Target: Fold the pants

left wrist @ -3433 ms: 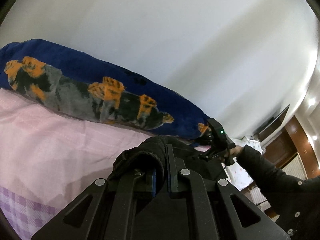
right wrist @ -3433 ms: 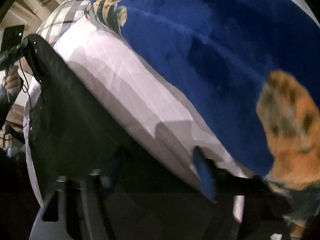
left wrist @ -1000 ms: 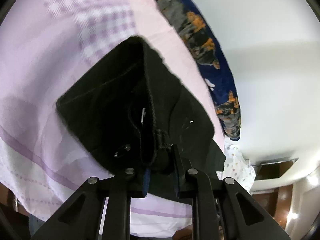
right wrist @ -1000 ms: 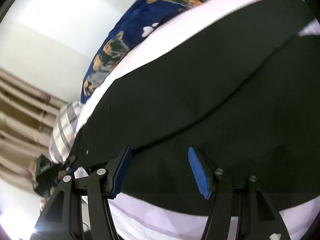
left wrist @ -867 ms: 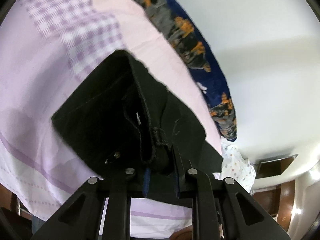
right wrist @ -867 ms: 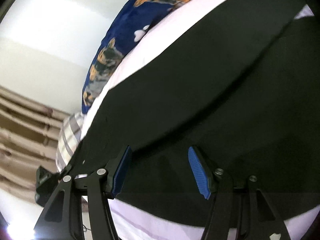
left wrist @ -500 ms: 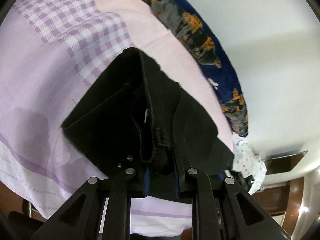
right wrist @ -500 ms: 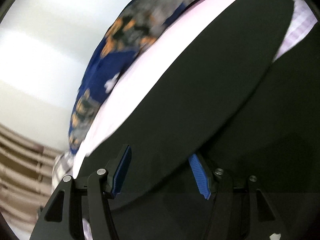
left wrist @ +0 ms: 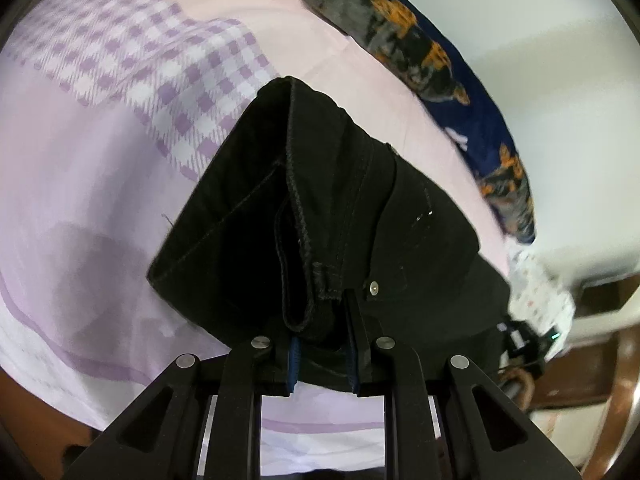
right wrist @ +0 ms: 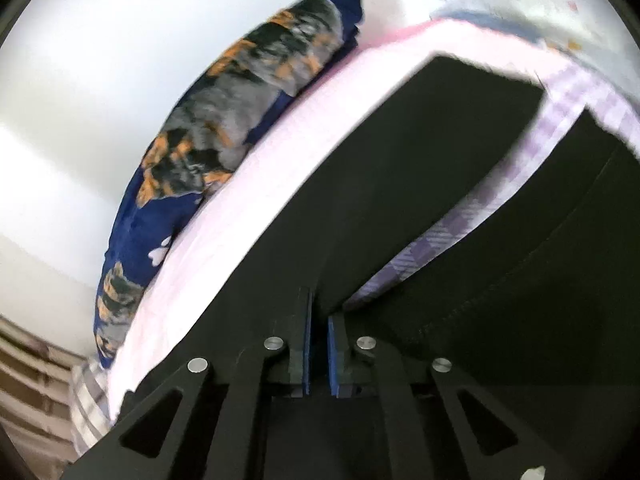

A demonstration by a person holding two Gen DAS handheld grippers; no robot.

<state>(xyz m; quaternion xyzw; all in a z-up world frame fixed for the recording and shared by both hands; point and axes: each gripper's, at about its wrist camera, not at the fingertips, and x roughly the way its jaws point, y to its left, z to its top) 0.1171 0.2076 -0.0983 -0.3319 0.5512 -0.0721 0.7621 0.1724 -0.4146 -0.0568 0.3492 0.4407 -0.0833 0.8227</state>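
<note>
Black pants (left wrist: 280, 208) lie across a pink and lilac bed sheet (left wrist: 100, 184). My left gripper (left wrist: 322, 344) is shut on the waistband beside a belt loop and a metal rivet, and the waist end is bunched up in front of it. In the right wrist view the two legs (right wrist: 400, 184) spread apart over the sheet (right wrist: 280, 184). The jaws of my right gripper (right wrist: 319, 344) are closing. Its blue pads (right wrist: 306, 344) are almost together and pinch the inner edge of one leg where the legs fork. The right gripper (left wrist: 528, 340) also shows small at the far right of the left wrist view.
A blue blanket with an orange and grey dog print (left wrist: 420, 52) runs along the wall side of the bed (right wrist: 240, 112). A white spotted cloth (left wrist: 536, 284) lies past the bed's end. Brown wooden furniture (left wrist: 592, 368) stands beyond it.
The right gripper slid along the pants to where the legs part, and its jaws went from wide apart to nearly together on the fabric edge. The left gripper kept its hold and rolled slightly.
</note>
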